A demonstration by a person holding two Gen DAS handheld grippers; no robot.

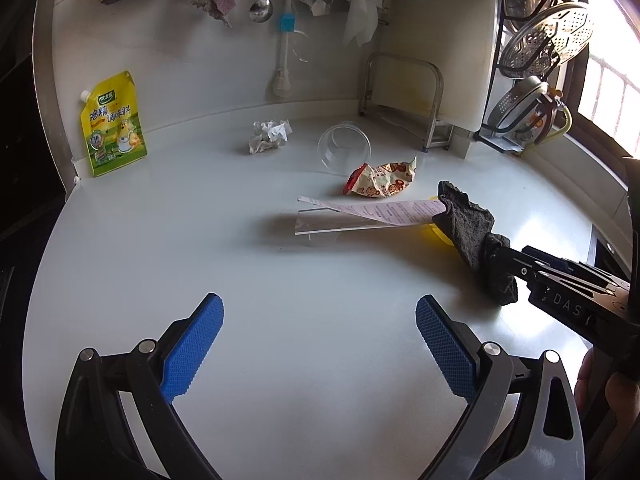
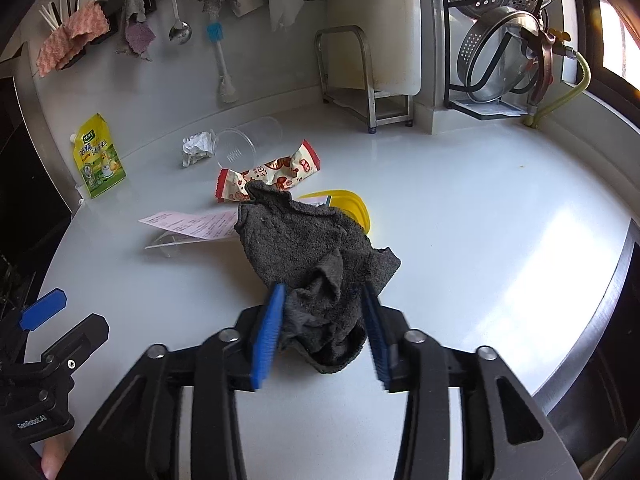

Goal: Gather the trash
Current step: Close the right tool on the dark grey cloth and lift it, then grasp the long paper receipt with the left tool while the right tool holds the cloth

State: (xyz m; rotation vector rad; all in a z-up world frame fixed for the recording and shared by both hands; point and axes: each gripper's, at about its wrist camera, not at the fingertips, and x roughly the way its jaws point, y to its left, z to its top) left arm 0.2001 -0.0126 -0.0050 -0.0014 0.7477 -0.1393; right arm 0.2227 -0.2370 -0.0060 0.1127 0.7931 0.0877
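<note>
A dark grey cloth [image 2: 304,240] is bunched between the blue pads of my right gripper [image 2: 324,304], which is shut on it. The cloth's far end lies over a yellow lid [image 2: 352,204] and the end of a pink receipt [image 2: 192,222]. The left wrist view shows the same cloth [image 1: 464,224] in the right gripper [image 1: 498,252]. Behind lie a red snack wrapper [image 1: 384,180], a tipped clear cup [image 1: 344,148], crumpled paper [image 1: 270,136] and a clear plastic sheet [image 1: 328,224]. My left gripper [image 1: 320,312] is open over bare counter, with nothing between its pads.
A yellow seasoning pouch [image 1: 114,124] leans on the back wall at the left. A steel stand [image 1: 404,96] and a rack of steel colanders [image 1: 536,40] fill the back right corner. Cloths, a spoon [image 1: 262,8] and a brush hang above. The counter's edge [image 2: 616,280] runs along the right.
</note>
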